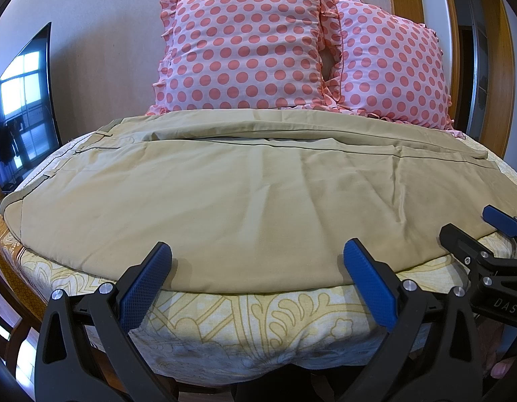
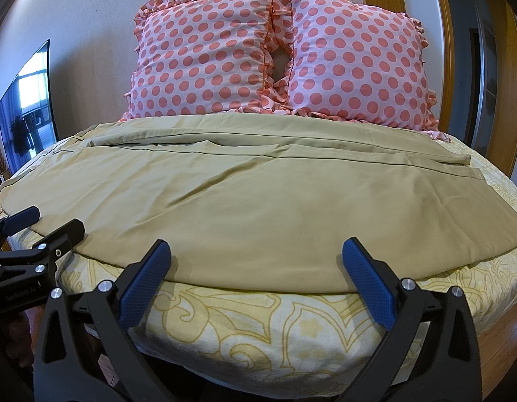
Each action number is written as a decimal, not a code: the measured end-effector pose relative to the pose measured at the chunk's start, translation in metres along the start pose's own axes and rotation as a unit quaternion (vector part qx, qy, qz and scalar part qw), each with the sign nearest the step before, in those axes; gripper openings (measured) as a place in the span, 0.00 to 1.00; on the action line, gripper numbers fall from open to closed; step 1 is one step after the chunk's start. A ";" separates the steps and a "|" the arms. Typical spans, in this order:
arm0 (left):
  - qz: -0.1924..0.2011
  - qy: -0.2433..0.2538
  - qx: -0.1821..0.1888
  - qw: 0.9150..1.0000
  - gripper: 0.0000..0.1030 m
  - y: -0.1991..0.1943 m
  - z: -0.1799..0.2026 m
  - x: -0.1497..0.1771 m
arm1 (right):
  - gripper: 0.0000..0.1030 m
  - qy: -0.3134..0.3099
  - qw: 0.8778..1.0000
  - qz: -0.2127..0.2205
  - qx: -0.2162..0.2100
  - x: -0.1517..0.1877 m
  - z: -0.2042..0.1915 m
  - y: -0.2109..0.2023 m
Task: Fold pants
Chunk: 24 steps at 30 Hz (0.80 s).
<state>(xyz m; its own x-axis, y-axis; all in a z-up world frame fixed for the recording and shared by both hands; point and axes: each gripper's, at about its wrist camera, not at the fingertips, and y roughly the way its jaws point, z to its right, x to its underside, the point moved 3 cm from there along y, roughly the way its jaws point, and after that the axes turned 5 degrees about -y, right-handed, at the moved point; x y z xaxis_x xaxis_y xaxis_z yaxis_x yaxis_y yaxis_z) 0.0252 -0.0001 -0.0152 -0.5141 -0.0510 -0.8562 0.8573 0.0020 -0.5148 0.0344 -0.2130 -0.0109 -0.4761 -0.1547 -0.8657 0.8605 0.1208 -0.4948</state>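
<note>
Tan pants lie spread flat across the bed, waistband at the left, leg hems at the right; they also show in the right wrist view. My left gripper is open and empty, its blue pads just at the pants' near edge. My right gripper is open and empty at the same near edge, further right. Each gripper shows in the other's view: the right one at the right edge, the left one at the left edge, both open.
The bed has a yellow patterned sheet; its front edge is right below the grippers. Two pink polka-dot pillows stand against the wall behind the pants. A dark screen stands at the left. A wooden door frame is at the right.
</note>
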 end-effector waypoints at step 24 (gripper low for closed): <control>0.018 -0.039 0.001 0.999 0.99 0.011 -0.008 -0.076 | 0.98 0.136 0.977 -0.050 0.156 -0.140 0.217 0.088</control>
<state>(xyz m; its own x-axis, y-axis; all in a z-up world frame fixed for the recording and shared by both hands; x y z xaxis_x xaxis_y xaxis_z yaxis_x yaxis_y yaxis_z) 0.0734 0.0116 0.0443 -0.4785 -0.1295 -0.8685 0.8756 0.0041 -0.4830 0.2168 -0.3938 0.0833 -0.5541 0.1210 -0.8236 0.8005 -0.1938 -0.5671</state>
